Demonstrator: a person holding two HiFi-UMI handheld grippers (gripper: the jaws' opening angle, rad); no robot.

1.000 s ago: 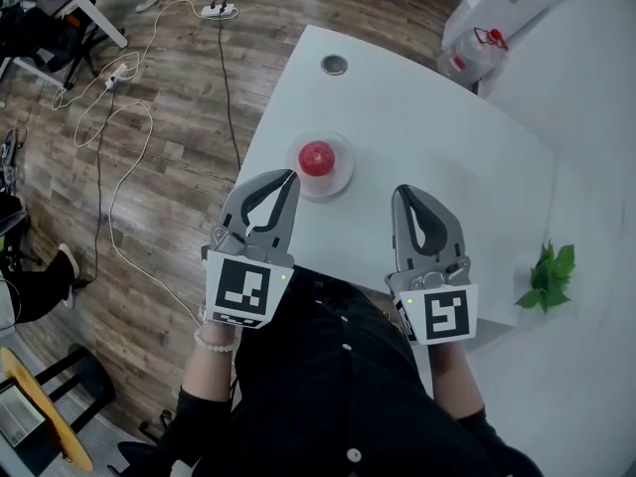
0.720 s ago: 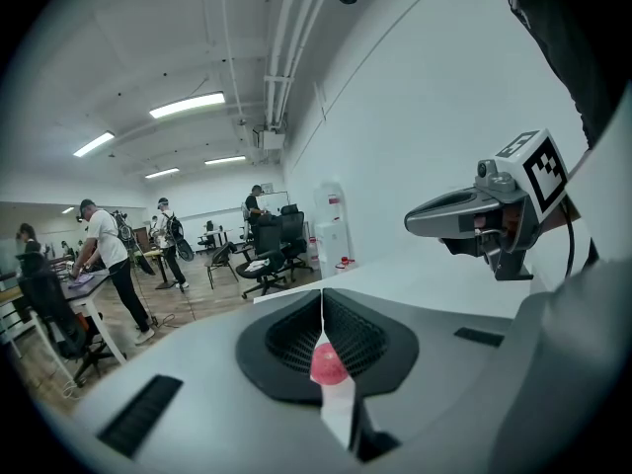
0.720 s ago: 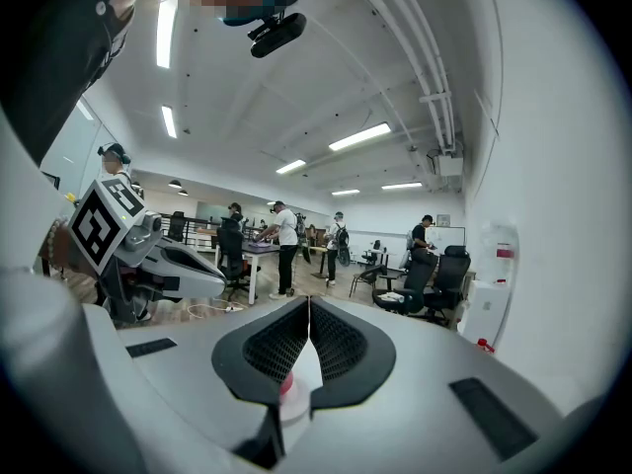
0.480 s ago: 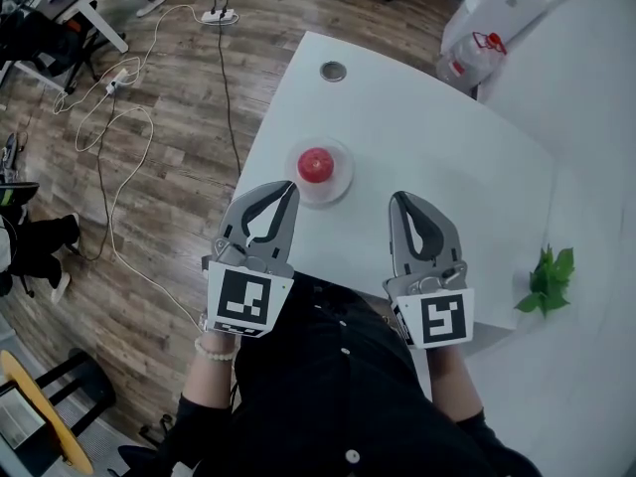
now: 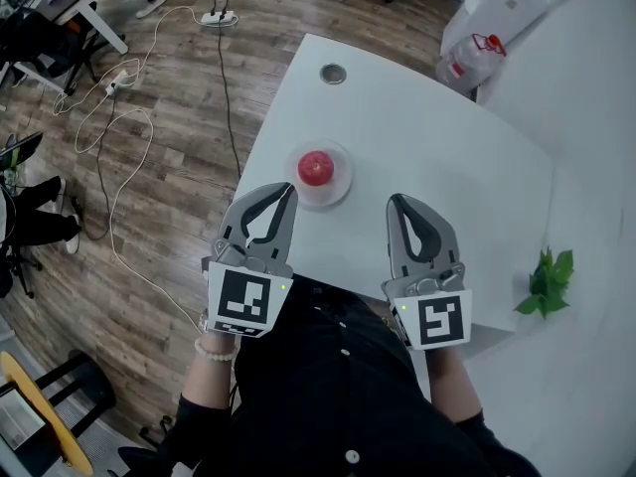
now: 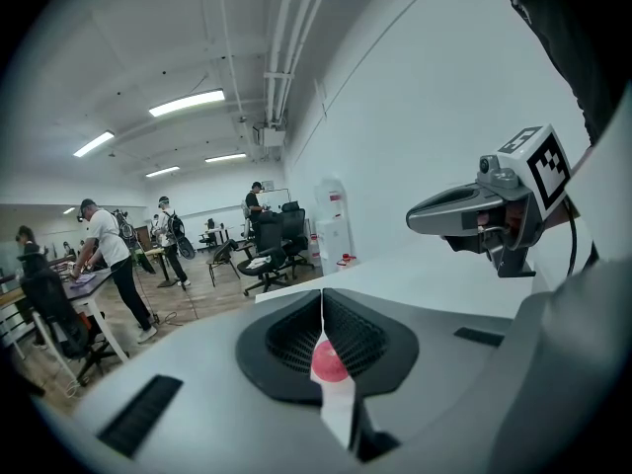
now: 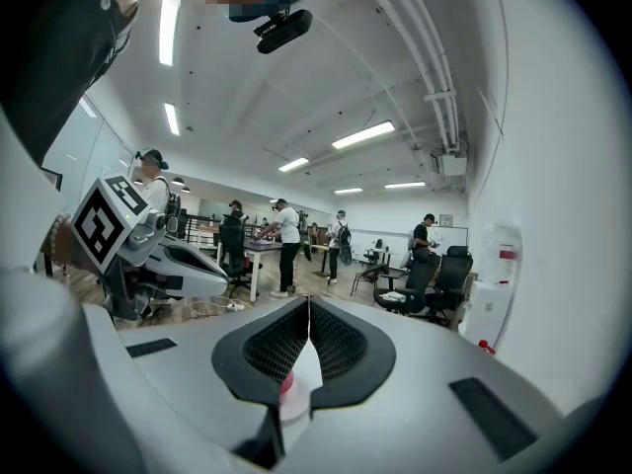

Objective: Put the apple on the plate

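A red apple (image 5: 316, 167) rests on a small clear plate (image 5: 338, 181) near the left edge of the white table (image 5: 427, 127). My left gripper (image 5: 289, 188) hovers just short of the plate, jaws shut and empty. My right gripper (image 5: 395, 203) is level with it to the right, over the table, also shut with nothing held. In the left gripper view the apple (image 6: 329, 363) peeks through the slit between the closed jaws, with the right gripper (image 6: 415, 217) off to the side. The right gripper view shows a sliver of the apple (image 7: 285, 386) and the left gripper (image 7: 222, 271).
A green plant sprig (image 5: 549, 277) lies at the table's right side. A round cable grommet (image 5: 333, 73) sits at the far edge. A water dispenser (image 5: 497, 18) stands beyond the table. Cables and a power strip (image 5: 217, 16) trail over the wooden floor at left.
Both grippers stay where they were. The view has shifted slightly, and a person's feet at the far left have moved.
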